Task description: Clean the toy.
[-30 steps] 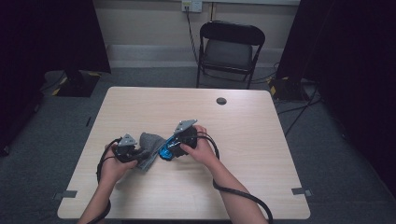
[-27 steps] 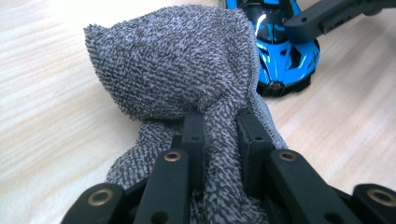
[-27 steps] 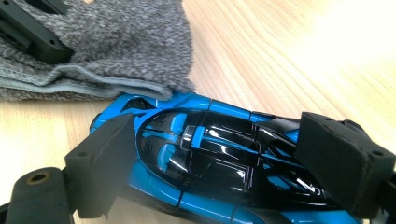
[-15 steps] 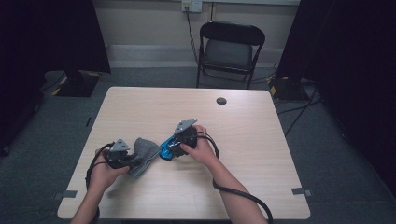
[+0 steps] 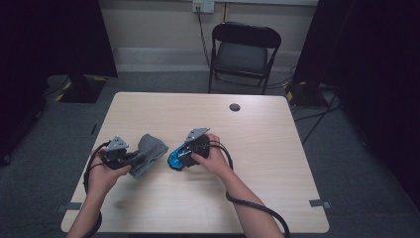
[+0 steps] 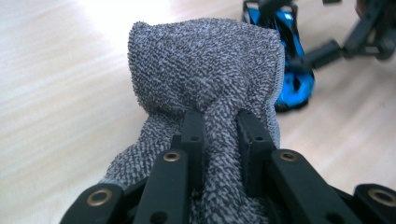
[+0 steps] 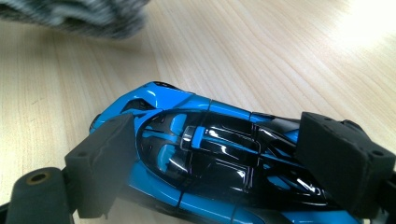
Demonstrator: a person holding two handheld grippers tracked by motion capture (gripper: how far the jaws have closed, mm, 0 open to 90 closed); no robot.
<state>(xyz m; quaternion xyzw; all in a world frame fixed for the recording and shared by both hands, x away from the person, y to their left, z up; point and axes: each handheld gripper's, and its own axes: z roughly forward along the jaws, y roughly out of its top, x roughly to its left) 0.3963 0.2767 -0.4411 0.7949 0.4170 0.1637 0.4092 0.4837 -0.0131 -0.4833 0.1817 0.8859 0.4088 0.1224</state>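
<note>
A grey terry cloth hangs bunched from my left gripper, whose jaws are shut on a fold of it. In the left gripper view the cloth rises in front of the left gripper, with the car just beyond. A blue and black toy car rests on the table with my right gripper shut on it, one pad at each end. In the right gripper view the car spans the right gripper, and the cloth sits blurred at the top left. A small gap separates cloth and car.
The light wooden table has a round black cable hole near its far edge. A black folding chair stands behind the table. Each gripper trails a black cable toward the near edge.
My left gripper has pulled the cloth left and slightly up, off the car it was pressed against. The right gripper and the car have stayed put.
</note>
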